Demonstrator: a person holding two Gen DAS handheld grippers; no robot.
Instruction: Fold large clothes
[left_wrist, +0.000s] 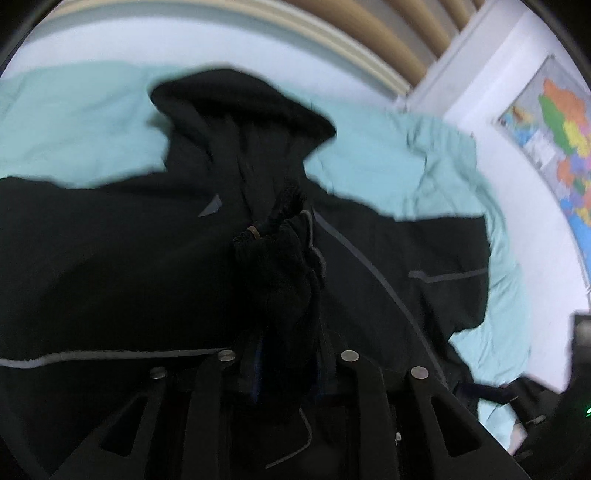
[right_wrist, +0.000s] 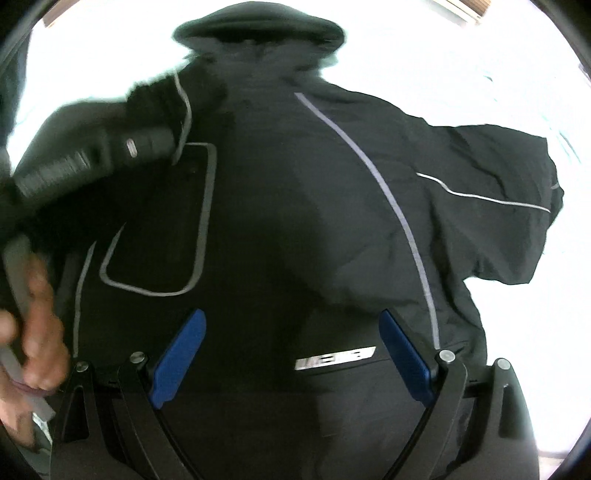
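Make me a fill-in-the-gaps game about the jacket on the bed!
1. The jacket is mostly ____ in colour.
2. It lies on a light ____ bedsheet.
3. The right gripper has its blue fingers spread ____ above the jacket.
4. On the wall hangs a colourful ____.

Missing words: black; blue; open; map

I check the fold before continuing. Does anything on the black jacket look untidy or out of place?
Yes. A bunched wad of the black jacket with grey piping sits between the left gripper jaws, over the jacket's middle. On the other side, a sleeve sticks out, unfolded.
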